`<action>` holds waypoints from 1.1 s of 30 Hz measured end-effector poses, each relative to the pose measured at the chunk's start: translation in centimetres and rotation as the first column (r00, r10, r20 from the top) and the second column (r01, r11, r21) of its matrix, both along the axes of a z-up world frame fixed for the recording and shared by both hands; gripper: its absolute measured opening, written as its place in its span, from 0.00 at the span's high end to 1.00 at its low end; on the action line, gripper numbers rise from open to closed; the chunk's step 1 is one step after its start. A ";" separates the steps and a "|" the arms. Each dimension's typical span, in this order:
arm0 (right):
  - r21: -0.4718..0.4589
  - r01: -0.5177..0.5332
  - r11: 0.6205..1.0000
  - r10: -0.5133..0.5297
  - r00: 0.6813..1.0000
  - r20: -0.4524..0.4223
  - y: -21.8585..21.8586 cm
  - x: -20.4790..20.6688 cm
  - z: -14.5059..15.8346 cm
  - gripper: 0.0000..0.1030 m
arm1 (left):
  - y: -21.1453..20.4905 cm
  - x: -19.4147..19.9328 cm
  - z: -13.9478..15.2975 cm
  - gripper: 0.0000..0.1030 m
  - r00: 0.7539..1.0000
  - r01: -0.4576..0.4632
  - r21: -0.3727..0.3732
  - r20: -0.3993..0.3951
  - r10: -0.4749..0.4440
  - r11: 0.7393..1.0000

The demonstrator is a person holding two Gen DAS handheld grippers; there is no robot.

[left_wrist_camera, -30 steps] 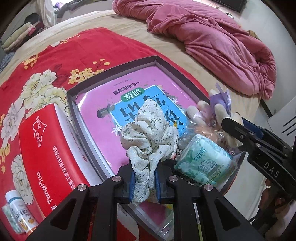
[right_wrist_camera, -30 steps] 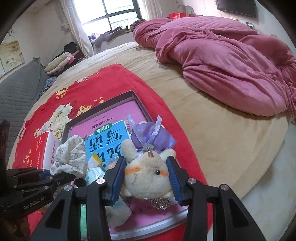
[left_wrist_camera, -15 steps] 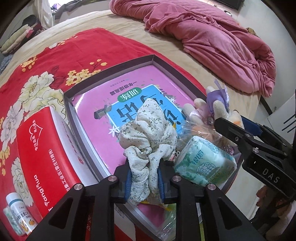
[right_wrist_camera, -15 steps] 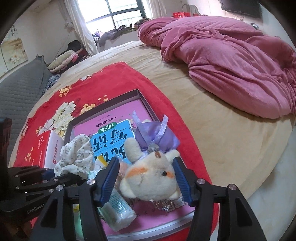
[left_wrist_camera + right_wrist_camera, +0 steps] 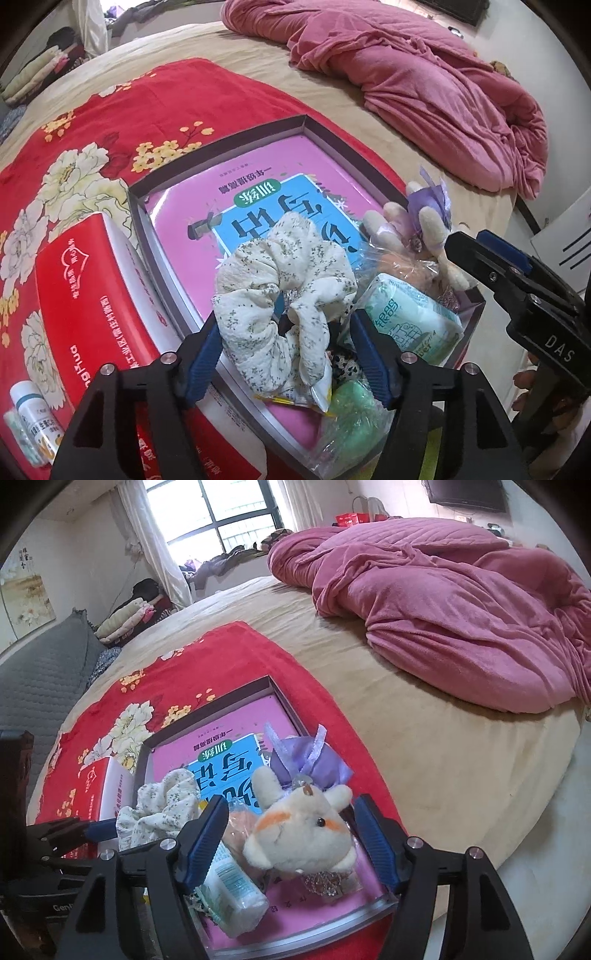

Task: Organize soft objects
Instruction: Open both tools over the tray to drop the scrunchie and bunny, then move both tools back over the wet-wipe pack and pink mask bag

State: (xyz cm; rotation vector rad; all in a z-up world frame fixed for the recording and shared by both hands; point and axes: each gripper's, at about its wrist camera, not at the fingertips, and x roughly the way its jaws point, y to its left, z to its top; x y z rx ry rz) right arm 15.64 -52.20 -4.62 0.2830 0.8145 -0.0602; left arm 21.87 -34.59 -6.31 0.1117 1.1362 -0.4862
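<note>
floral scrunchie (image 5: 284, 280) and plush toy (image 5: 303, 834), lower centre, now lie released in the tray (image 5: 221, 140); both grippers' jaws opening wide.

Pink-covered book (image 5: 258, 206) in the grey shallow box: its near half hidden under the floral cream fabric scrunchie (image 5: 284, 295) and packets. Small white bottle (image 5: 31, 417) left of that box: cut by frame edge, label too small to read. Green crinkly wrapped item (image 5: 351, 410) at box's near corner: unidentifiable.
</note>
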 end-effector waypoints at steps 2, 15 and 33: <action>0.000 0.001 1.000 -0.001 1.000 0.008 -0.1 -0.2 0.2 0.32 | 0.1 0.0 0.2 0.29 1.000 -0.001 -0.006 0.006 0.001 1.000; -0.007 0.020 1.000 -0.020 0.998 0.053 0.1 -2.2 2.7 0.29 | 0.6 -1.2 2.3 0.26 0.999 0.020 -0.039 0.043 -0.018 0.999; -0.045 0.003 0.999 0.003 0.991 0.136 3.5 -5.4 7.8 0.27 | 4.8 -4.4 7.7 0.24 0.991 -0.001 -0.087 0.132 0.013 0.996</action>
